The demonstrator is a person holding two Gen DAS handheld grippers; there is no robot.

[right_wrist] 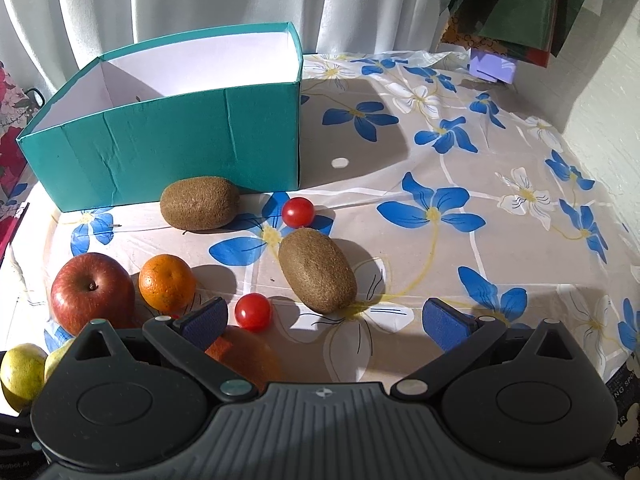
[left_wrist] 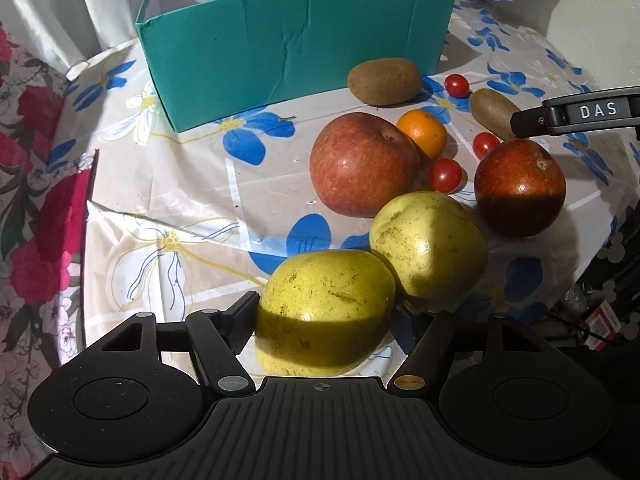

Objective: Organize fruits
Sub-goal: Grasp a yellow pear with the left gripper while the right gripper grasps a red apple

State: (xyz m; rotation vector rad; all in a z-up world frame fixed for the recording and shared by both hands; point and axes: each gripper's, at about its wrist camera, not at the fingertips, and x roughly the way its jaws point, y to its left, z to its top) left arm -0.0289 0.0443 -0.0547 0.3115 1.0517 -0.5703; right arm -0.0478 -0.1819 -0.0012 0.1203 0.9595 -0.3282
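My left gripper is open with its jaws on either side of a yellow apple; whether the pads touch it I cannot tell. A second yellow apple, a red apple, a dark red apple, an orange, two kiwis and three cherry tomatoes lie beyond. The teal box stands behind, open-topped. My right gripper is open and empty above the table, with a kiwi and a cherry tomato just ahead. The box shows a white inside.
A floral plastic cloth covers the table. White curtains hang behind. A red floral fabric lies at the left. Dark bags and a purple box sit at the back right. The table edge drops at the right.
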